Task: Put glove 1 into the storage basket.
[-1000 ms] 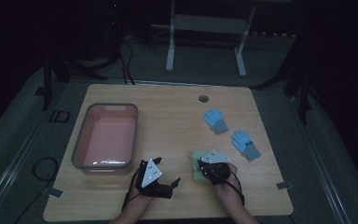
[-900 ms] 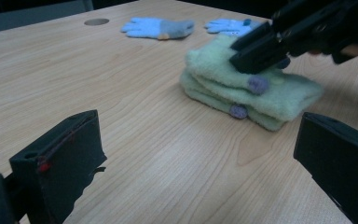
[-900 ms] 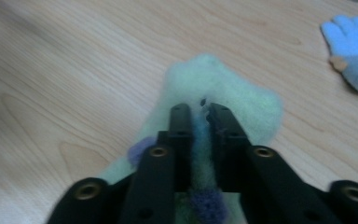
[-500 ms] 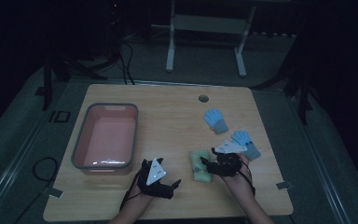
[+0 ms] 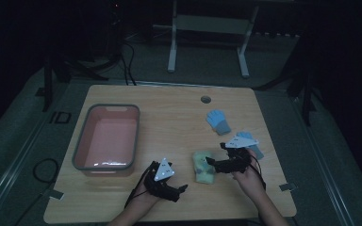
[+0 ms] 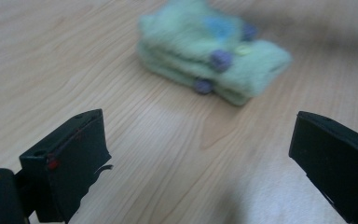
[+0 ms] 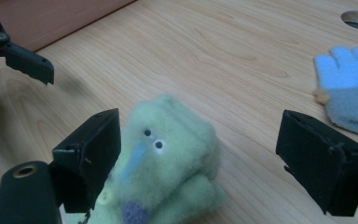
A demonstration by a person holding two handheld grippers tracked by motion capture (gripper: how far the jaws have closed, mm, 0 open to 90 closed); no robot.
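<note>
A folded light-green glove bundle [image 5: 203,168] with purple dots lies on the wooden table [image 5: 169,117] near the front. My right gripper [image 5: 213,163] hovers at its right side. Its jaws have just been opening and now stand wide apart. In the right gripper view the green bundle [image 7: 168,158] rests on the table between the jaws of the right gripper [image 7: 200,126], untouched by the pads. My left gripper [image 5: 181,188] sits low at the bundle's left, open, with nothing between its fingers. In the left gripper view the bundle [image 6: 209,51] lies ahead of the open left gripper [image 6: 200,140].
A pink tub [image 5: 81,146] with a grey rim stands at the table's left. Two blue gloves [image 5: 218,121] [image 5: 250,140] lie at the right, one [image 7: 349,93] close beyond my right gripper. A round hole [image 5: 206,99] sits near the far edge.
My right gripper has let go of the green bundle, opened wide and drawn back to the right and slightly up. The left gripper has stayed put.
</note>
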